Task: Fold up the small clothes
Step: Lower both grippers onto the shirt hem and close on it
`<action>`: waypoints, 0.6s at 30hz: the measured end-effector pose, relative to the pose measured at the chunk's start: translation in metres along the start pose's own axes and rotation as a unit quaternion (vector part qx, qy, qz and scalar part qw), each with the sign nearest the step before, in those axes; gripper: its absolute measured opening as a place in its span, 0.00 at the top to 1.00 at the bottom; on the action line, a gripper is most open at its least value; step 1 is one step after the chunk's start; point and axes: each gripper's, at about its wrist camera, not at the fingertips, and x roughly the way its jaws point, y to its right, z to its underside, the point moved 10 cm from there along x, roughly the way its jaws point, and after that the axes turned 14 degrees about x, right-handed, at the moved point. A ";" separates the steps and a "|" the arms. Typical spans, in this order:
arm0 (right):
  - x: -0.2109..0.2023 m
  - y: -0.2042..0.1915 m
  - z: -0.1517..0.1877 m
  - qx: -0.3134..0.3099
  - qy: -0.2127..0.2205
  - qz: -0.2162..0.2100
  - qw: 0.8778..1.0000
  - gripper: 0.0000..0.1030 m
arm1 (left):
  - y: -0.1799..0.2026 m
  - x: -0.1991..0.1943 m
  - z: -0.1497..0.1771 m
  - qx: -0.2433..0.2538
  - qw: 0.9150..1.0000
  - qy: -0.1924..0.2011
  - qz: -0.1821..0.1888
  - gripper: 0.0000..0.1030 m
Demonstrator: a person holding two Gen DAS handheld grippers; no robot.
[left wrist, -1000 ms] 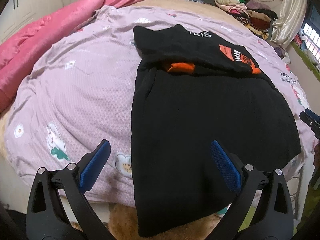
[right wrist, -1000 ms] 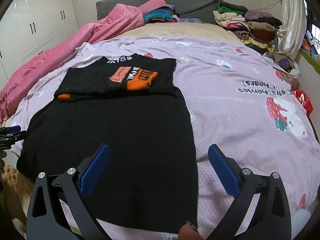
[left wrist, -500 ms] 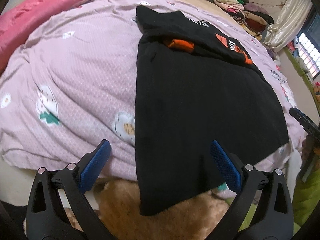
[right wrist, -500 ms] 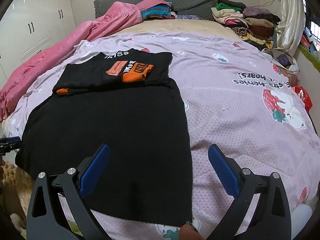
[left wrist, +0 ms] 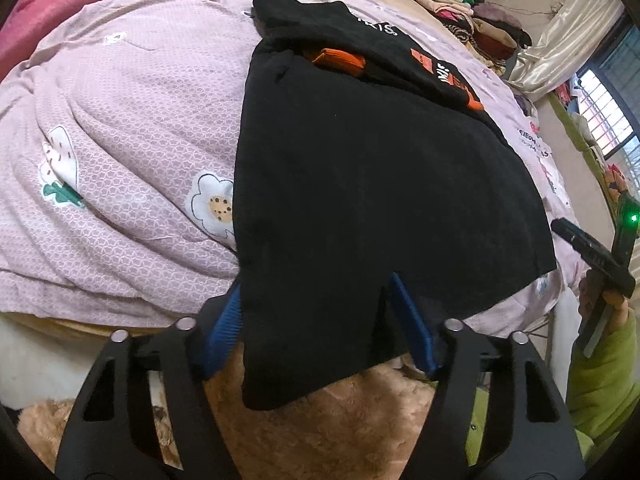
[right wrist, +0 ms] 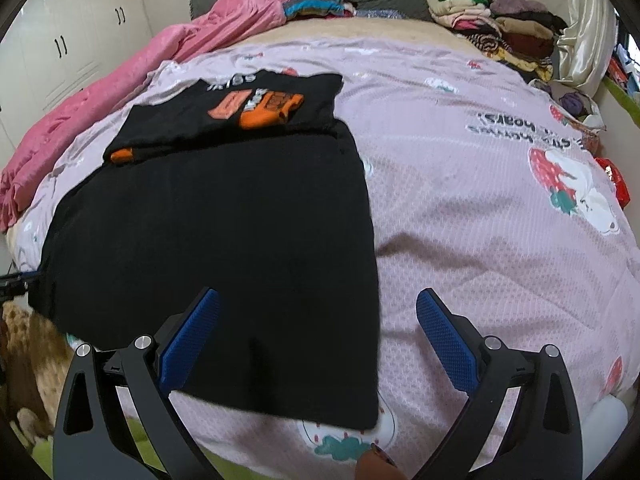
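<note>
A large black garment (left wrist: pixel 380 168) lies flat on the lilac bedsheet (left wrist: pixel 120 120), and its near-left corner hangs over the bed's edge. My left gripper (left wrist: pixel 316 284) straddles that hanging corner. Its jaws are closing with the cloth between the blue pads (left wrist: pixel 412 320), which do not clearly pinch it. In the right wrist view the same black garment (right wrist: pixel 224 232) fills the left half. My right gripper (right wrist: pixel 318 294) stands open low over its near-right corner, one finger over the cloth and one over the sheet. A folded black top with orange print (right wrist: pixel 248 108) lies at the garment's far end.
A pink quilt (right wrist: pixel 100 112) runs along the left side of the bed. Piles of folded clothes (right wrist: pixel 500 28) sit at the head and far right corner. A brown fluffy rug (left wrist: pixel 320 420) lies under the bed's edge. White wardrobe doors (right wrist: pixel 60 40) stand at left.
My left gripper has sunk to the bed's edge and its jaws have narrowed around the hanging corner. My right gripper has dropped closer to the garment's near edge, still wide.
</note>
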 end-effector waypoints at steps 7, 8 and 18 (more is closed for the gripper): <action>0.003 0.009 0.019 -0.004 -0.039 -0.016 0.999 0.06 | -0.006 0.006 0.004 -0.002 1.000 -0.008 -0.004 0.50; 0.004 0.010 0.022 -0.008 -0.046 -0.017 0.999 0.12 | -0.006 0.006 0.004 -0.002 1.000 -0.009 -0.004 0.50; 0.011 0.011 0.040 -0.039 -0.075 -0.022 0.996 0.78 | -0.011 0.012 0.001 -0.013 1.000 -0.004 0.006 0.50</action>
